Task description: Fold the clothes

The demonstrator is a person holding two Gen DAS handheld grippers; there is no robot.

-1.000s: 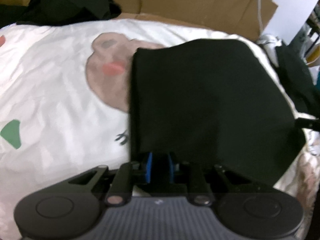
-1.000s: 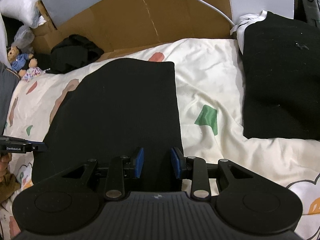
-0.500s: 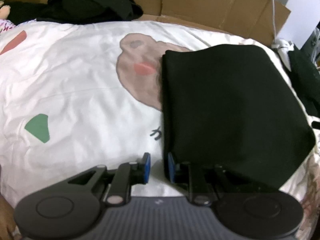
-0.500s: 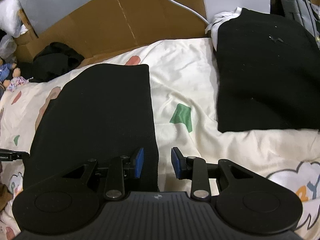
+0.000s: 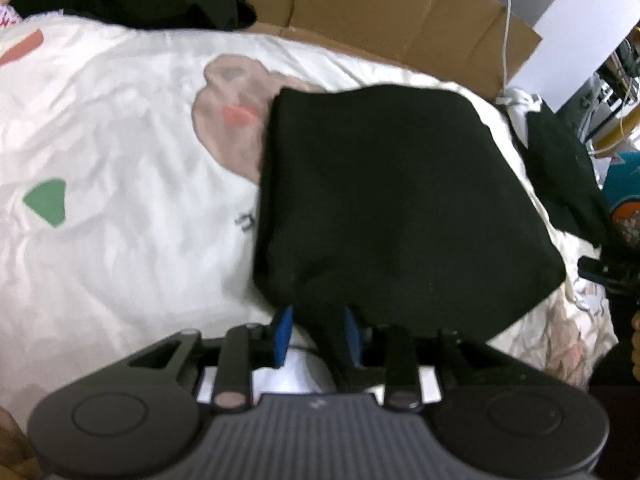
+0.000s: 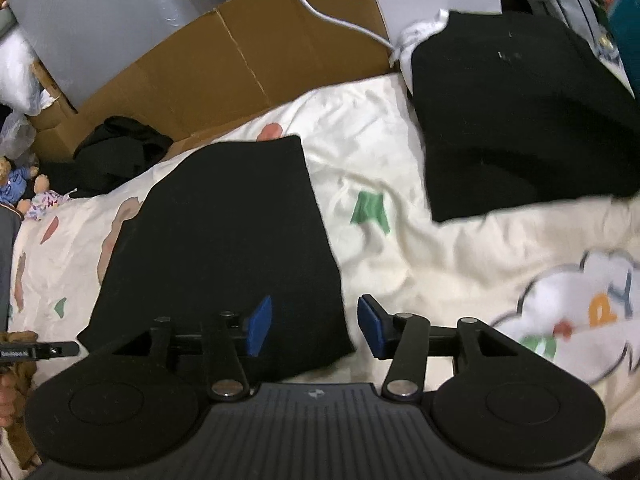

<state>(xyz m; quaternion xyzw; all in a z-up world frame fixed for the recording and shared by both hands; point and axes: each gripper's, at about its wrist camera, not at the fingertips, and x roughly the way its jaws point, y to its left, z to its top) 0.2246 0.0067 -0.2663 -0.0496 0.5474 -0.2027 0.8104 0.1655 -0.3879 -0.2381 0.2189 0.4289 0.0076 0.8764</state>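
Note:
A folded black garment [image 5: 400,200] lies flat on the printed white bedsheet [image 5: 120,200]. My left gripper [image 5: 317,331] is at its near left corner. Its jaws are opening, and a flap of the black cloth hangs loose between the blue pads [image 5: 283,334], resting against the right one. In the right wrist view the same black garment [image 6: 224,240] stretches away from my right gripper [image 6: 315,329]. That gripper's jaws are opening too, and the garment's near right corner lies between the pads [image 6: 260,326] without being pinched.
A stack of folded black clothes [image 6: 520,120] sits at the right on the sheet. A crumpled black heap [image 6: 120,152] and soft toys [image 6: 24,184] lie at the back left. Cardboard [image 6: 240,60] and a white cable [image 6: 332,20] stand behind the bed.
Both grippers have let go of the garment's near edge and their jaws have spread. Both have drawn back a little. The garment now lies flat on the sheet.

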